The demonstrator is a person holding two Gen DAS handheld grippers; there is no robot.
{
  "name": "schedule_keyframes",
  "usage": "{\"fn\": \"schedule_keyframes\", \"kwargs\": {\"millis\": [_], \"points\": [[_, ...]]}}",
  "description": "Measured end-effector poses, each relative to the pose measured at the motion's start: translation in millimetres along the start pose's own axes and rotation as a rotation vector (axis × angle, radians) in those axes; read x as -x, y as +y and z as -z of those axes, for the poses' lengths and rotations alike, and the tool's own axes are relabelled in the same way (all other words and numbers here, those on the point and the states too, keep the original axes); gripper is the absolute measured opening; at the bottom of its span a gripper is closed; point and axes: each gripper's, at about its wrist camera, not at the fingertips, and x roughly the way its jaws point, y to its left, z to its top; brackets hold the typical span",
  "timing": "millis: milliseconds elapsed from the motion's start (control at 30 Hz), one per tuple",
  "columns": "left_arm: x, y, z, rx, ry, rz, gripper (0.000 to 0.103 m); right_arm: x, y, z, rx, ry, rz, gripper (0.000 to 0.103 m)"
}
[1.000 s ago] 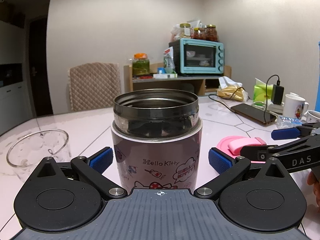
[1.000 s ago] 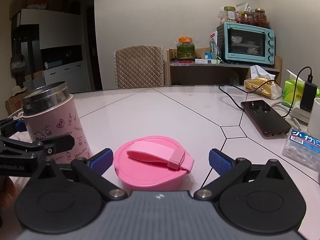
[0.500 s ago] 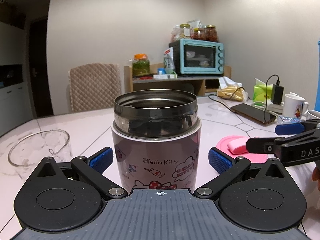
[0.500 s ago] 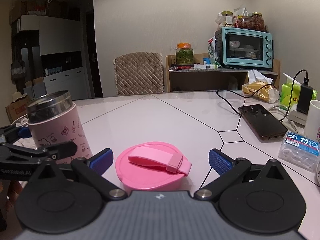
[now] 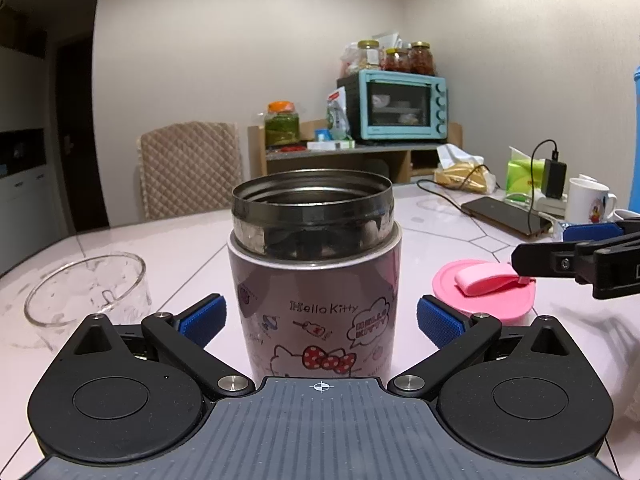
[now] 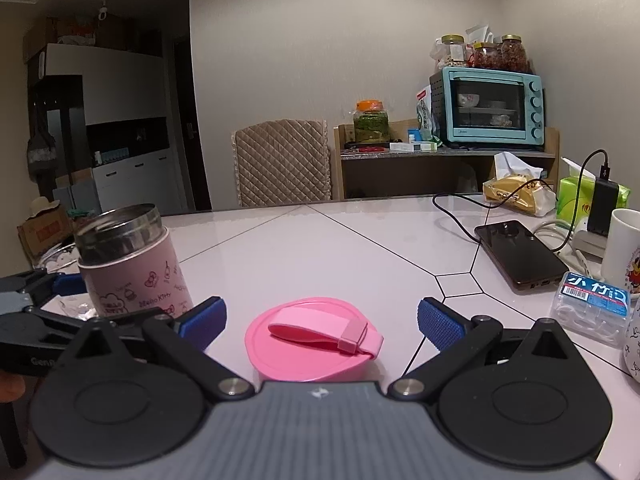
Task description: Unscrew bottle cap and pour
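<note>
A white tiled desk (image 6: 320, 248) is seen. On it are set a Hello Kitty flask (image 5: 316, 280), a pink lid (image 6: 312, 340), a glass bowl (image 5: 86, 292) and a phone (image 6: 520, 256).

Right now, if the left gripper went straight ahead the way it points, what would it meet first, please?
The left gripper would most likely meet the Hello Kitty flask, which stands uncapped between its open fingers, already very close.

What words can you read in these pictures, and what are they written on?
"Hello Kitty": on the pink jar, on its front.
"HELLO KITTY": in a speech bubble on the same jar.
"Gen": on the left gripper; the rest is hidden.
Chinese characters on the plastic box: too blurred to read; so is its barcode.
Print on the mug and green tissue pack: too small.
</note>
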Motion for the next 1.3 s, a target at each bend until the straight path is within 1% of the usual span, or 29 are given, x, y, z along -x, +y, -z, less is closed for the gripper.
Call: {"fn": "schedule_keyframes", "kwargs": {"millis": [400, 700, 1000, 1133, 1300], "points": [[15, 1, 5, 0.002, 0.014, -0.018, 0.103, 12, 6, 1, -0.016, -0.024, -0.042, 0.103], [28, 2, 11, 0.012, 0.022, -0.026, 0.103, 20, 6, -1, -0.034, -0.016, -0.027, 0.103], [51, 10, 17, 0.052, 0.018, -0.052, 0.103, 30, 13, 2, -0.044, 0.002, -0.015, 0.103], [61, 11, 20, 0.061, 0.018, -0.063, 0.103, 37, 18, 4, -0.049, 0.001, -0.029, 0.103], [77, 11, 23, 0.067, 0.01, -0.073, 0.103, 48, 29, 5, -0.017, 0.003, -0.046, 0.103]]}}
